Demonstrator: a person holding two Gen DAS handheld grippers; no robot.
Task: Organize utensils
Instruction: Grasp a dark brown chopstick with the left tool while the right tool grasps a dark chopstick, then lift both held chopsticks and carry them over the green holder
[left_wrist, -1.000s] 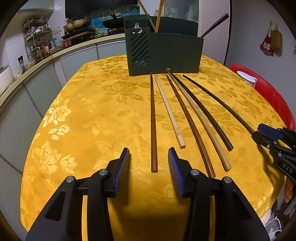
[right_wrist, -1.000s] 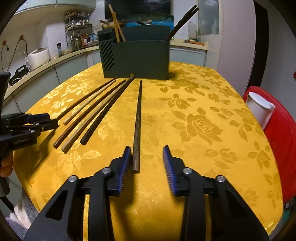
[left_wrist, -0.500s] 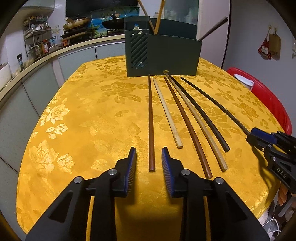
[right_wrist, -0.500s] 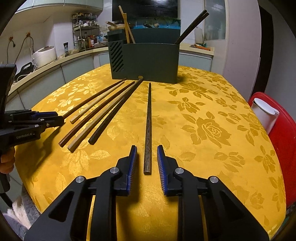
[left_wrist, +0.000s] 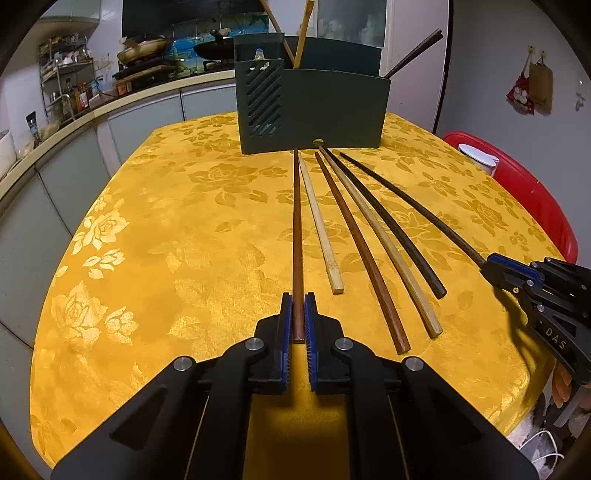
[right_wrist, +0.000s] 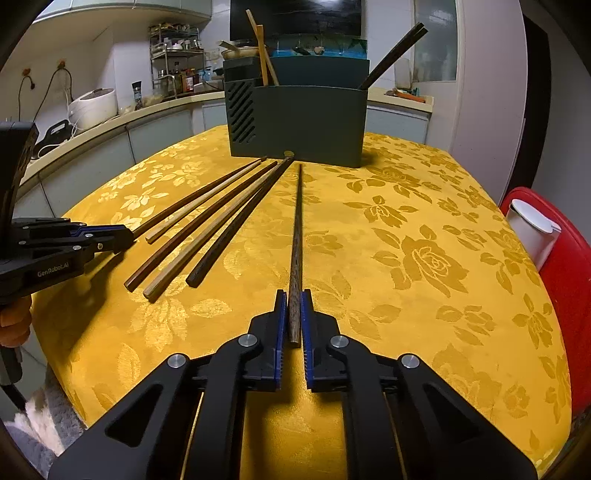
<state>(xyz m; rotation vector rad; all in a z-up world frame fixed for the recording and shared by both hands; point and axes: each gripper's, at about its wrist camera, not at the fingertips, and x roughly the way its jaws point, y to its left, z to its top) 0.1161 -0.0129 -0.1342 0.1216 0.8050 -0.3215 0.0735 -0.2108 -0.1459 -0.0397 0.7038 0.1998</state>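
While four chopsticks (left_wrist: 354, 236) lie loose at centre frame, the reddish-brown chopstick (left_wrist: 297, 236) is clamped by the left gripper (left_wrist: 297, 314) — the dark speckled chopstick (right_wrist: 297, 236) by the right gripper (right_wrist: 294, 310).

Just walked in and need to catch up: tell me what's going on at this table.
A person is sorting chopsticks on a yellow rose-patterned tablecloth, holding a gripper in each hand. The left gripper has its jaws shut on the near end of the reddish-brown wooden chopstick; the right gripper is shut on the near end of the dark speckled chopstick. Both sticks lie flat on the cloth, not yet lifted. Four more chopsticks lie between them, and the dark green slotted utensil holder behind already holds several.
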